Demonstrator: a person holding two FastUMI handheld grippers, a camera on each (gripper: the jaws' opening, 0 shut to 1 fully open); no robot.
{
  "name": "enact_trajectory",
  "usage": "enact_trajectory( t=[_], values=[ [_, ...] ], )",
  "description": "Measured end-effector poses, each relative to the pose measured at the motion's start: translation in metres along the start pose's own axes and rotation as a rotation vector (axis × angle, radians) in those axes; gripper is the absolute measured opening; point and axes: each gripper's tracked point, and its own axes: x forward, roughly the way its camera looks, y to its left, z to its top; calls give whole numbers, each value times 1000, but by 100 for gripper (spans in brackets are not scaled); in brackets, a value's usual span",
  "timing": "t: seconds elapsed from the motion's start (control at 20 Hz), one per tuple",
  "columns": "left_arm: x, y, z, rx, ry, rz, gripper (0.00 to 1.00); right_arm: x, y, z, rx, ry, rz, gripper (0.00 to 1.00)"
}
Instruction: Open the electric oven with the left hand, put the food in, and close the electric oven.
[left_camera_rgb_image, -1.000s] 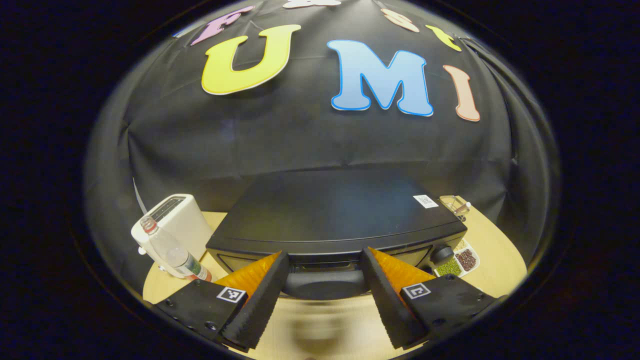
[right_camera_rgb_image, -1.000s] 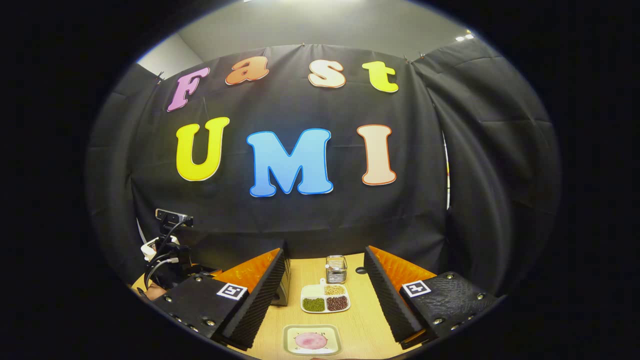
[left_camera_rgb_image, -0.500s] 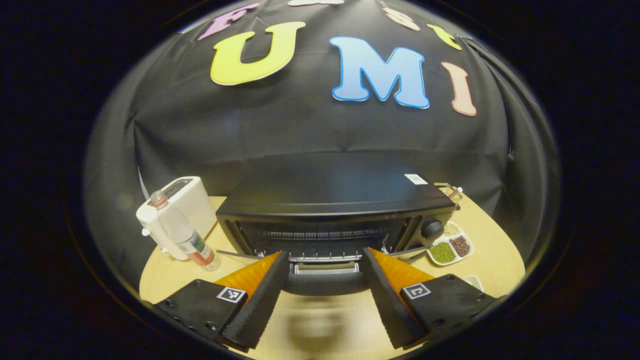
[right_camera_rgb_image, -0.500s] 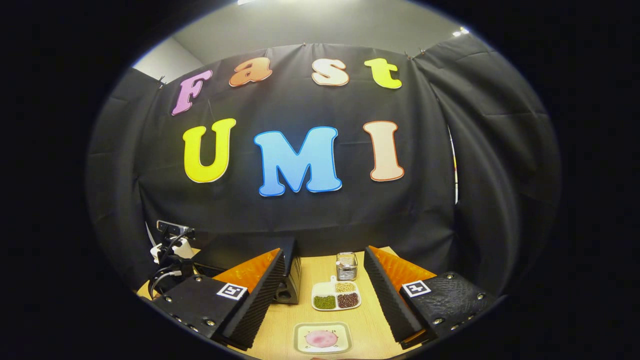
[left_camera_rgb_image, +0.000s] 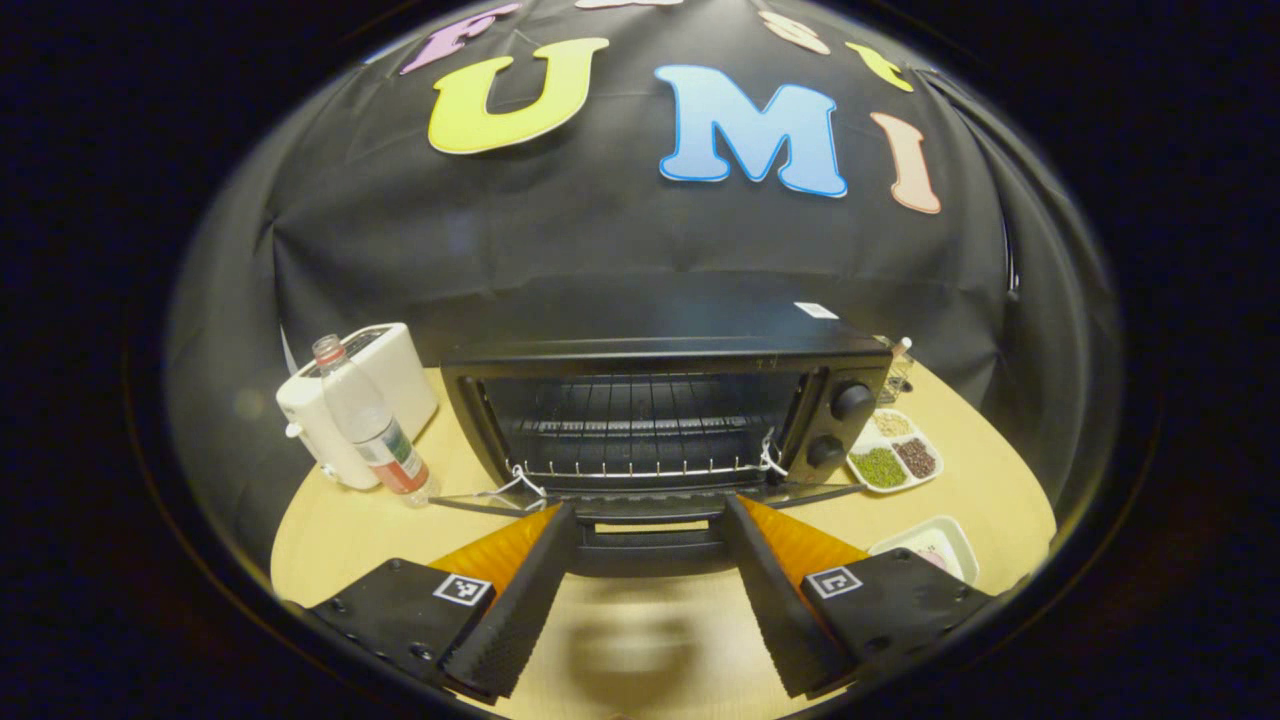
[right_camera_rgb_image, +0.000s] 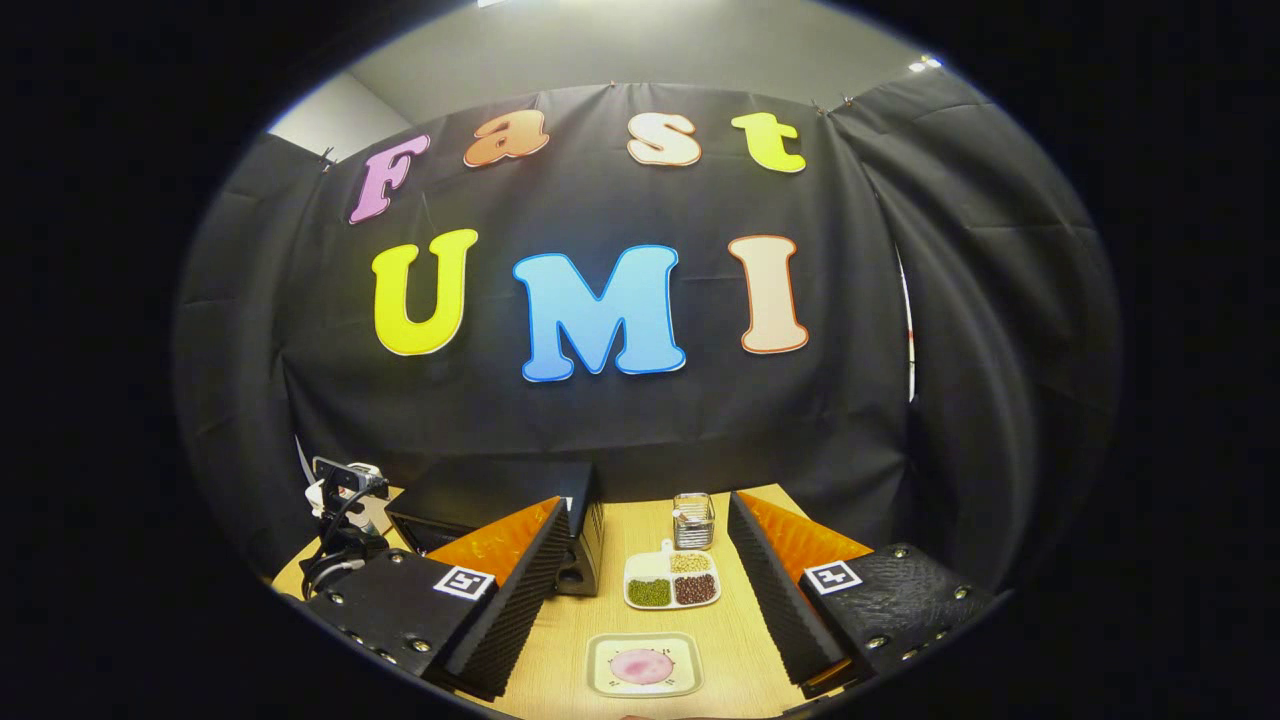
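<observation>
Black metal forms the electric oven (left_camera_rgb_image: 660, 345), which stands on the wooden table (left_camera_rgb_image: 330, 520) with its door (left_camera_rgb_image: 640, 500) folded down flat toward the camera. Inside the cavity a wire rack (left_camera_rgb_image: 640, 440) sits level and carries nothing. Two round knobs (left_camera_rgb_image: 850, 402) occupy the panel on the oven's right side.

In the left gripper view, the left gripper (left_camera_rgb_image: 648, 590) has its fingers spread wide on either side of the door handle (left_camera_rgb_image: 648, 545). The handle lies between them, and whether either finger touches it cannot be told.

White tray (right_camera_rgb_image: 642, 665), shallow and rectangular, lies on the table in the right gripper view and holds the food (right_camera_rgb_image: 641, 664), a flat pink round piece. It sits between the fingers of the right gripper (right_camera_rgb_image: 645, 590), below them; those fingers are spread apart and hold nothing. The same tray appears at the right edge of the left gripper view, near the oven's front right corner.

Behind the tray a divided dish (right_camera_rgb_image: 672, 585) holds three fills: green beans, dark red beans and pale grains, each in its own compartment. A small clear container (right_camera_rgb_image: 693, 518) stands just behind that dish; its contents are too small to tell.

Left of the oven a white toaster (left_camera_rgb_image: 355, 400) stands, with a clear plastic bottle (left_camera_rgb_image: 370, 425) upright just in front of it, capped red.
</observation>
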Motion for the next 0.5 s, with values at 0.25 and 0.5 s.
enact_trajectory(
  t=[0.25,0.5],
  values=[
    [-3,-3,-17,6,7,2,100,-1,2,-5,-1,18,3,97],
    [-6,-6,-51,27,50,0,99,-3,5,-9,-3,29,8,97]
  ],
)
